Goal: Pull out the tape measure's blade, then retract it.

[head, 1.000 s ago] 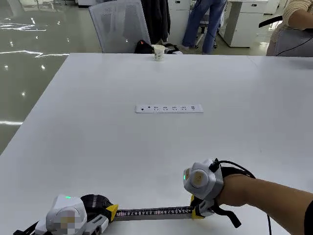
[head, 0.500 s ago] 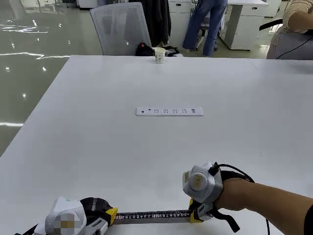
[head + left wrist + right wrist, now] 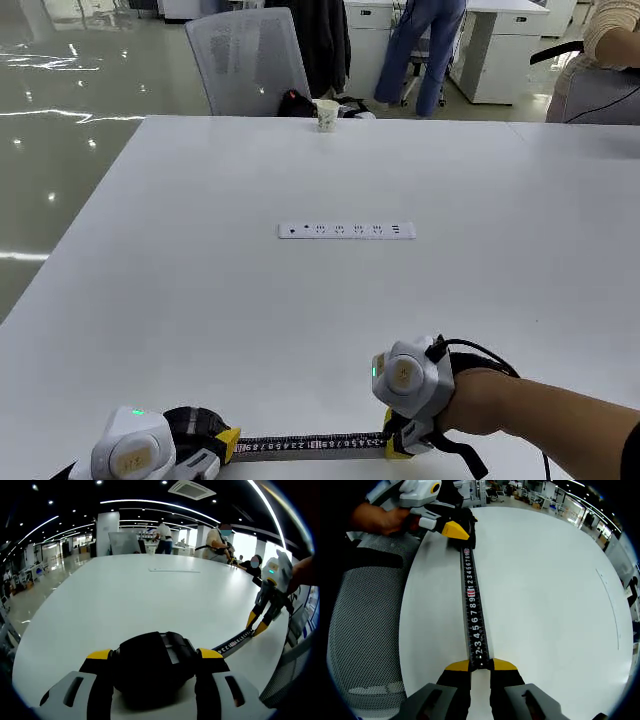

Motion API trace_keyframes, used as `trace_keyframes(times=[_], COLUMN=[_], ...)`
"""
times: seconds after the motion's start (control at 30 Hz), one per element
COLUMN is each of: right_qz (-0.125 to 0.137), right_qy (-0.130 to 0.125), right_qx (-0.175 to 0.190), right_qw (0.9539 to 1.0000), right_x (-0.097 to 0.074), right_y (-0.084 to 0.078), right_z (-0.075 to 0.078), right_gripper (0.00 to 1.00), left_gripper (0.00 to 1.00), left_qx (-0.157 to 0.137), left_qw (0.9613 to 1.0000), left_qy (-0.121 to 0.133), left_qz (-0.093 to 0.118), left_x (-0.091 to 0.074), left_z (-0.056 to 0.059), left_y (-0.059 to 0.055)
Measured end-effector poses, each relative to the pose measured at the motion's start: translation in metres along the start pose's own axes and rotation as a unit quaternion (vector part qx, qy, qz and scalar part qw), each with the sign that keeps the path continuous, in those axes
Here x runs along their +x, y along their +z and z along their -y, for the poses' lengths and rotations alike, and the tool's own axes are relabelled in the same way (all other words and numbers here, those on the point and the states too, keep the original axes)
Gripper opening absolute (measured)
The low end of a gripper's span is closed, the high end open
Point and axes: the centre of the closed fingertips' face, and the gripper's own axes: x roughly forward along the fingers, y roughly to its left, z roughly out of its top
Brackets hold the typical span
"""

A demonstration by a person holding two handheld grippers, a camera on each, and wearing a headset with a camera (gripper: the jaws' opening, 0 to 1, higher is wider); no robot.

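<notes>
Left gripper (image 3: 155,655) clamped on tape measure case (image 3: 152,669) at near table (image 3: 300,300) edge; blade (image 3: 471,605) tip pinched by right gripper (image 3: 481,666). Span slightly shortened versus second ago: retraction judged underway.

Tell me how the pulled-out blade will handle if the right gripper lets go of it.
The blade looks thin and runs straight along the table, so probably springy, not floppy. Its end is pinched in the right gripper and the case in the left gripper; released, it would likely snap back fast.
</notes>
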Motion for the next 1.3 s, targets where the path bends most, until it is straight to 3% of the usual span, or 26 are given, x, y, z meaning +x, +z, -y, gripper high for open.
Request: trace_keyframes(times=[1.3], right_qz=[-0.004], right_qy=[-0.001], right_qx=[0.001], right_qw=[1.0000], right_x=[0.004], right_y=[0.010], right_z=[0.000], right_gripper=[0.11], left_gripper=[0.61], left_qx=[0.000], left_qw=[1.0000], left_qy=[-0.001], left_qz=[0.001], left_x=[0.001], left_z=[-0.001], left_y=[0.001])
